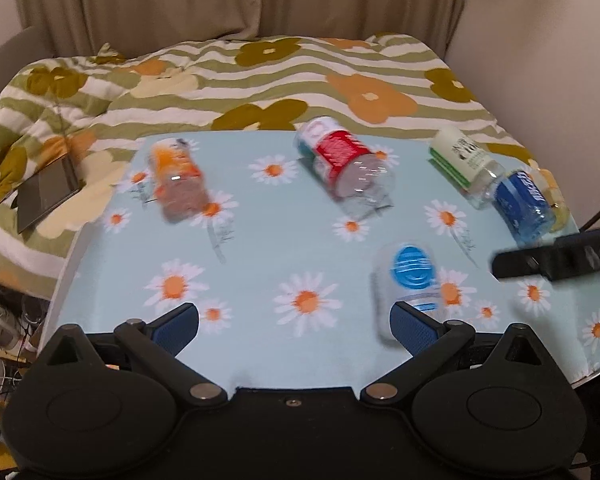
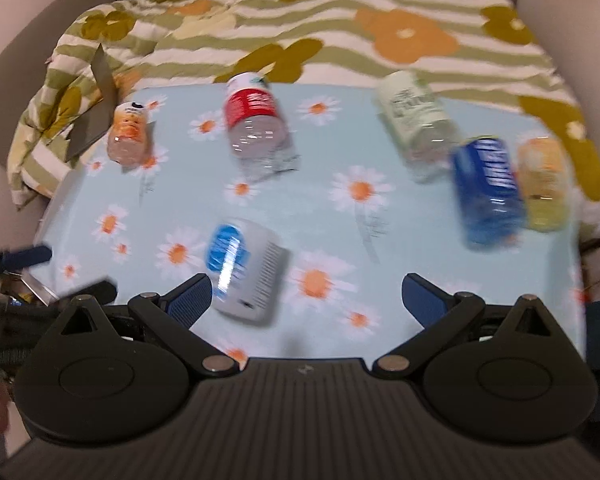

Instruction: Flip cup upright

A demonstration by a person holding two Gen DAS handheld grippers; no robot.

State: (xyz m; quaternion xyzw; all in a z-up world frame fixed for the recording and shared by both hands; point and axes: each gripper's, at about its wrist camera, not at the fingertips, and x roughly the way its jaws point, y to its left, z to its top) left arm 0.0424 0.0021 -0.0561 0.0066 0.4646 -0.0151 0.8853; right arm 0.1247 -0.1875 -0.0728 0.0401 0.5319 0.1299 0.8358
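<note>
Your open lane is the bare cloth (image 1: 260, 240) mid-table. Blocking: orange bottle (image 1: 178, 180) far left, red bottle (image 1: 346, 166) centre, green bottle (image 1: 466, 162) touching blue bottle (image 1: 526, 206) far right, white cup (image 1: 410, 284) near.

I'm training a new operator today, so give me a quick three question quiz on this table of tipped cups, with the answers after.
1. True or false: the red-label cup stands upright.
2. Multiple choice: the white cup with the blue label lies nearest which gripper? A) left gripper B) right gripper C) neither, it lies at the far edge.
3. Fill in: the yellow cup lies beside the ___ cup.

Key: 1 false, it lies on its side. 2 B, beside one finger. 3 blue.
</note>
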